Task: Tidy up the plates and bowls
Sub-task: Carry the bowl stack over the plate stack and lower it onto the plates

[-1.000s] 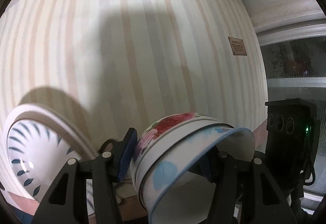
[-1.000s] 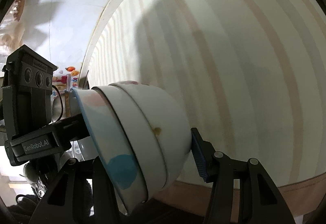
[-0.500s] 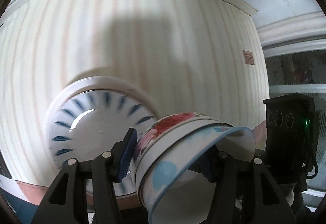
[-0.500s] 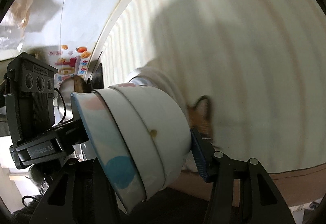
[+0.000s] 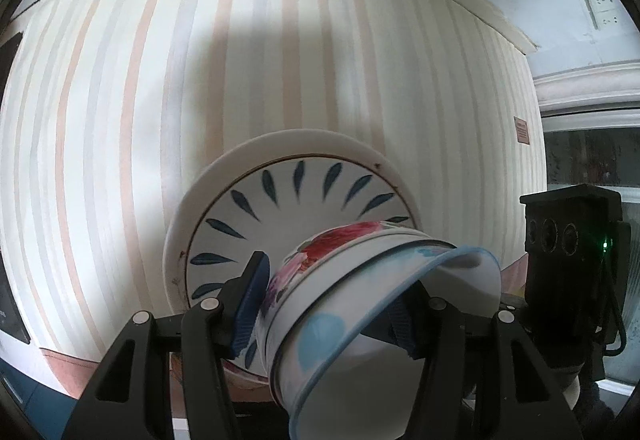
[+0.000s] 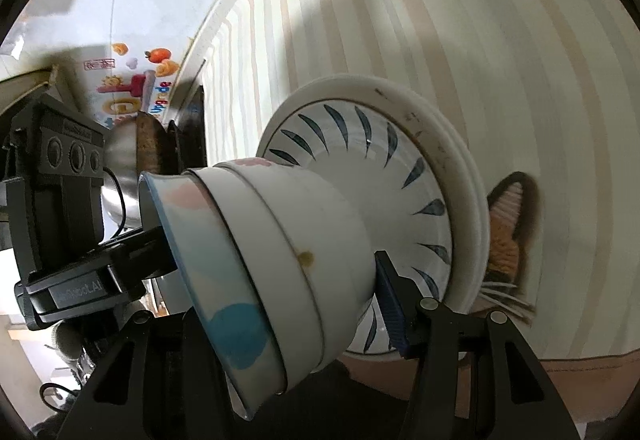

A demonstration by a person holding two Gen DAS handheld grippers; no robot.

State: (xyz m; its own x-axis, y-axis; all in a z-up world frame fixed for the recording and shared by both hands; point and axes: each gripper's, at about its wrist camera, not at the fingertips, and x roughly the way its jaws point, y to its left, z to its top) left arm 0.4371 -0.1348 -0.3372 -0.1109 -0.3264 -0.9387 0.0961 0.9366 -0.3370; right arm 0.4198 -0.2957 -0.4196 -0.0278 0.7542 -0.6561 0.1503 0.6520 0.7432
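Nested glazed ceramic bowls (image 5: 360, 304): rigid, slick, breakable, weighty; left tongs (image 5: 326, 304) and right tongs (image 6: 276, 272) clamp opposite walls.

The stack of nested white bowls (image 5: 360, 304) hides the near part of the white plate with dark blue leaf marks (image 5: 280, 208). That plate covers most of an orange cat picture (image 6: 506, 236) on the striped cloth (image 6: 520, 60).
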